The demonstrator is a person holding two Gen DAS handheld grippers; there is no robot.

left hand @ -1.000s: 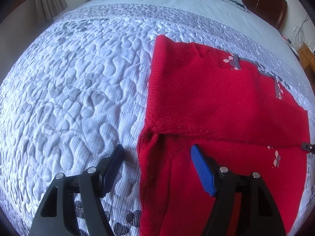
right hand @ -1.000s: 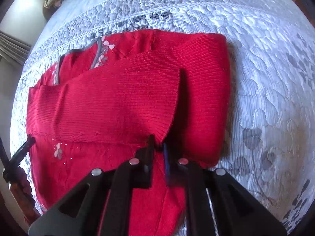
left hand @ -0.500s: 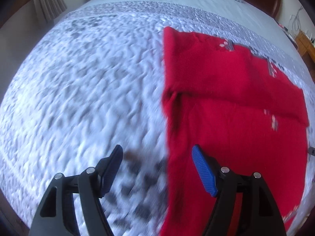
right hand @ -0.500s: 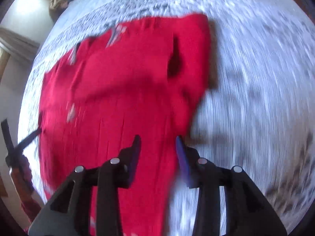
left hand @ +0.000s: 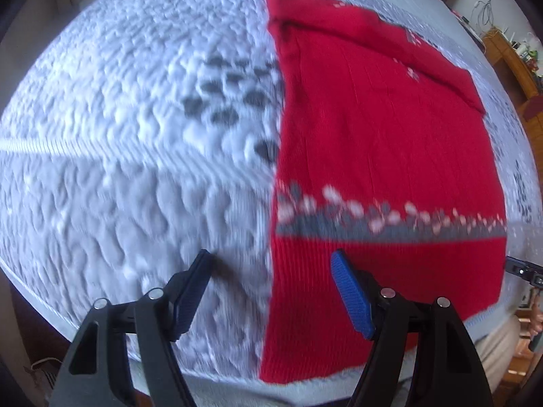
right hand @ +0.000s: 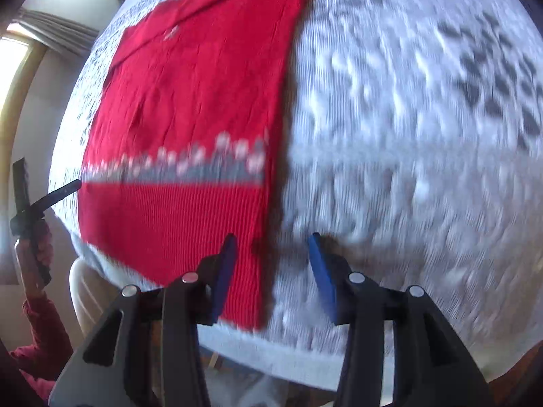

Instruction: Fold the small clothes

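A red knit sweater (left hand: 380, 142) lies flat on a white quilted bedspread (left hand: 135, 129), sleeves folded across its far end, a grey and pink patterned band above the hem. My left gripper (left hand: 271, 271) is open and empty, straddling the hem's left corner from above. In the right wrist view the sweater (right hand: 190, 101) lies at left. My right gripper (right hand: 271, 251) is open and empty over the hem's right corner. The left gripper also shows in the right wrist view (right hand: 40, 200) at far left. Both views are blurred.
The bedspread (right hand: 407, 135) has grey leaf prints. The bed's near edge runs just under both grippers. A wooden headboard and shelf (left hand: 516, 54) stand at the far right. A curtain and window (right hand: 30, 54) are at the left.
My right gripper let go of the folded sleeve and opened. Both grippers pulled back from the sweater's sleeve end to its hem at the bed's near edge.
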